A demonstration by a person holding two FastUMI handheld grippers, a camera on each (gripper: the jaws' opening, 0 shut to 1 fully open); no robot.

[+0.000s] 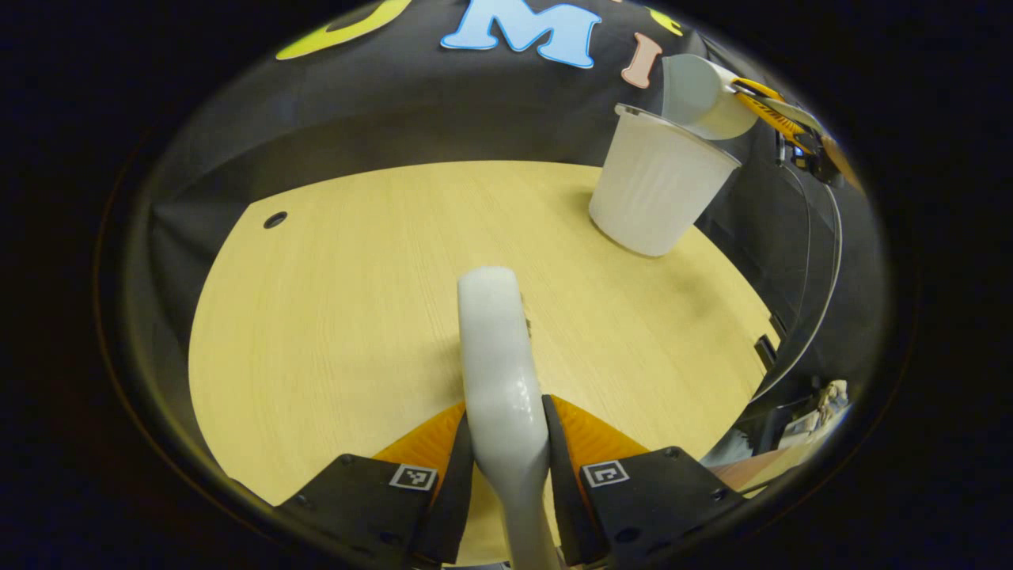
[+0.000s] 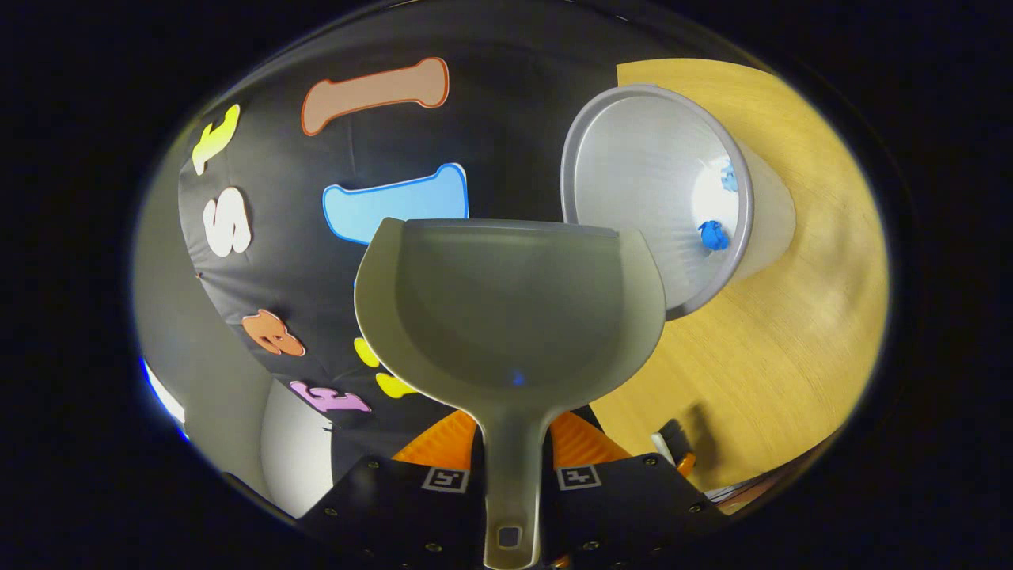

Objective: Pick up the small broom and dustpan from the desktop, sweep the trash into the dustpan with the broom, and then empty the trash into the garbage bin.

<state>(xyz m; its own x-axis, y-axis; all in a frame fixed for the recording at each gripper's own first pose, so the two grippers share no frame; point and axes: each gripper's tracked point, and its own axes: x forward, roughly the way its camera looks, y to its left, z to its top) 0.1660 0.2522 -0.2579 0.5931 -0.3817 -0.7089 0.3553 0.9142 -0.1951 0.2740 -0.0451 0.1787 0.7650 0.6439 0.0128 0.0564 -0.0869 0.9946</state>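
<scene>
Over the bin [image 2: 657,198] my right gripper [image 2: 510,467] pinches the dustpan [image 2: 506,317] by its handle, both fingers pressed on it, the pan tipped so its mouth faces the bin's opening. Blue scraps [image 2: 714,235] lie on the bin's floor, and I see almost nothing left in the pan, so I judge the emptying to be nearly done. To finish well I would keep the pan's lip inside the rim and tilt a little more, maybe give a small shake, before drawing back.

My left gripper [image 1: 506,459] is clamped on the broom [image 1: 500,356], which juts forward over the desk [image 1: 332,317], well apart from the bin [image 1: 657,190].

From the left gripper view the bin stands near the desk's far right edge, with the dustpan [image 1: 704,95] above its rim. The bin looks light, so a knock from the pan could tip it toward that edge. Bare desk lies between broom and bin, giving room to set both tools down.
</scene>
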